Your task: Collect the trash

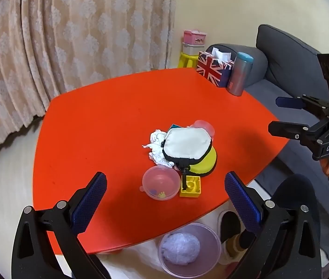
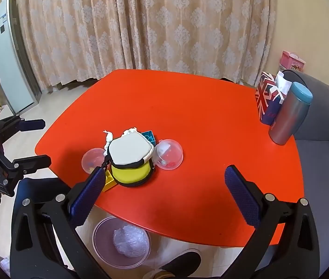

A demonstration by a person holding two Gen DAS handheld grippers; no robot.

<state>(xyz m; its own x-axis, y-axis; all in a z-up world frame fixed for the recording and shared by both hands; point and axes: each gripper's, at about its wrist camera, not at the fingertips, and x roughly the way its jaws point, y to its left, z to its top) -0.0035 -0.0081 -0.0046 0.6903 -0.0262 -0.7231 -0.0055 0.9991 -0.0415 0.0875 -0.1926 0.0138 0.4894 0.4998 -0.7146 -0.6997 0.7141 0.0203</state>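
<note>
Both grippers wide open, nothing held: left gripper point(image 1: 164, 200) hovers over near bench edge, right gripper point(image 2: 164, 195) likewise, further right.

Trash = crumpled tissue point(image 1: 157, 146), mid-bench on the red bench point(image 1: 94, 116), wedged at the left/far side of the white-and-yellow pouch point(image 1: 187, 148), partly under it. Clear capsule point(image 1: 161, 182) sits just near of it, yellow block point(image 1: 190, 186) beside that; a second capsule point(image 2: 169, 154) right of the pouch.

Tissue prob. v. light, soft, crushable, no slip risk; pinch the loose exposed wad on its left side, away from the pouch. Capsules likely roll if nudged.

Room: left & far bench is bare, so approach from left. Bin point(image 1: 190, 248) with crumpled plastic on the floor just below the near edge; a foot point(image 1: 231, 230) beside it.
</note>
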